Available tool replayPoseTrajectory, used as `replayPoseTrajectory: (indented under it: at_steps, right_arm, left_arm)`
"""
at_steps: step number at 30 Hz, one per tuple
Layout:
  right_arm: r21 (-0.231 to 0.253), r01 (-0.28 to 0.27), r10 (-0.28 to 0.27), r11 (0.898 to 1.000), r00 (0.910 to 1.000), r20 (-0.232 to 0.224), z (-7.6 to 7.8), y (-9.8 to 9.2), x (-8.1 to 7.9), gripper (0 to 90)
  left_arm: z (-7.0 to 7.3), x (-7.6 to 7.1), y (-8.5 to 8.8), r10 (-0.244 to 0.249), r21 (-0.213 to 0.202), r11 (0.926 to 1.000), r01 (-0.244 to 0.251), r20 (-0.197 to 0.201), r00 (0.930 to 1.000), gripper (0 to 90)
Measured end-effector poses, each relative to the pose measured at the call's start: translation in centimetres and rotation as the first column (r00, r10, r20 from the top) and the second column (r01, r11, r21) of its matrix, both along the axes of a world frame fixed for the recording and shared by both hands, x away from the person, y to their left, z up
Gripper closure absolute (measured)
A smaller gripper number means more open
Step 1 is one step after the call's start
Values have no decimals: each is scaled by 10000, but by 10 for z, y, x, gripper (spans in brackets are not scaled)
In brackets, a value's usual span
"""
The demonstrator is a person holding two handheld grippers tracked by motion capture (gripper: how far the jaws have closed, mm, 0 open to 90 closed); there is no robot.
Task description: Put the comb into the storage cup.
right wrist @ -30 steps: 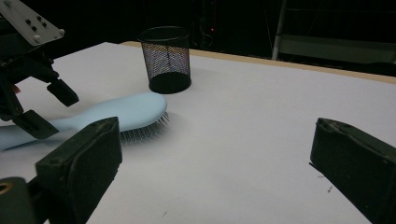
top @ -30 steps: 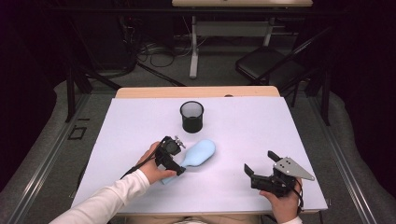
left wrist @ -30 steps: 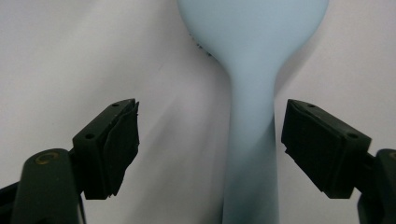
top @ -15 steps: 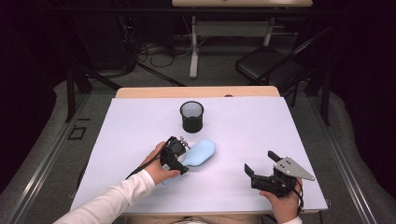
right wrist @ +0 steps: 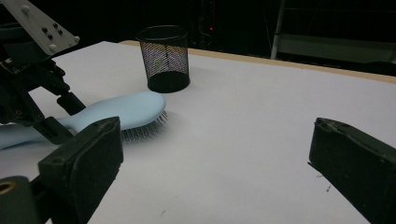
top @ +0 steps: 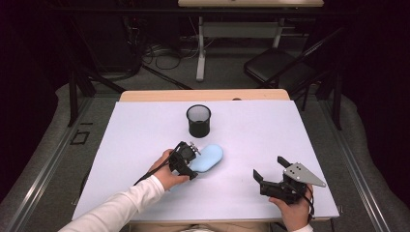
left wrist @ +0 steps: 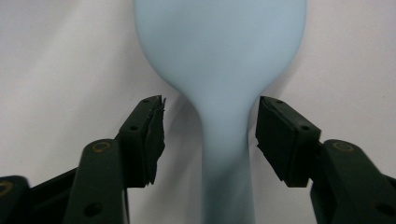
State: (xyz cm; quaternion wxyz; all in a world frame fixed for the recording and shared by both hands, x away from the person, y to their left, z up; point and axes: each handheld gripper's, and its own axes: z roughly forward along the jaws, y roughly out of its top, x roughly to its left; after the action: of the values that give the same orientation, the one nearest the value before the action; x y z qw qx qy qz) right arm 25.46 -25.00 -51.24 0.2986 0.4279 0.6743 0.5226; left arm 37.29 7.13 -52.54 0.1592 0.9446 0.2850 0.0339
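Left gripper (top: 191, 162) closing in on a light blue hairbrush (top: 208, 158) on the white table (top: 145, 130).

1 black mesh pen cup (top: 198, 121) stands upright behind the brush; can't tell if anything's in it. The brush lies bristles-down near the table's middle, its neck between the left gripper's jaws, which have just been closing, pads not quite touching yet. The right gripper (top: 270, 171) sits well apart at the near right, jaws wide and holding nothing. The room's dark: 1 folding chair (top: 278, 70), cables on the floor, 2 grippers, 1 brush.
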Motion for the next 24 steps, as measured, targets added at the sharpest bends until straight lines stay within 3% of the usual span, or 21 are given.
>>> replayPoseTrajectory:
  at_steps: [8,11,18,24]
  right_arm:
    - [-5,-31,31,10000,10000,-17,0,0,0,31]
    - [-23,-37,37,10000,10000,-12,0,0,0,32]
    - [-19,-51,51,10000,10000,-41,0,0,0,37]
    - [-19,-70,70,10000,10000,-33,0,0,1,42]
  left_arm:
    - [-4,-1,-1,-1,269,9996,2,-40,10000,460]
    - [-4,-1,-2,-186,122,9998,187,-74,9998,515]
    - [-4,-3,-3,-321,134,9994,319,184,9993,523]
    - [-4,-2,-3,-173,81,9998,172,126,9998,549]
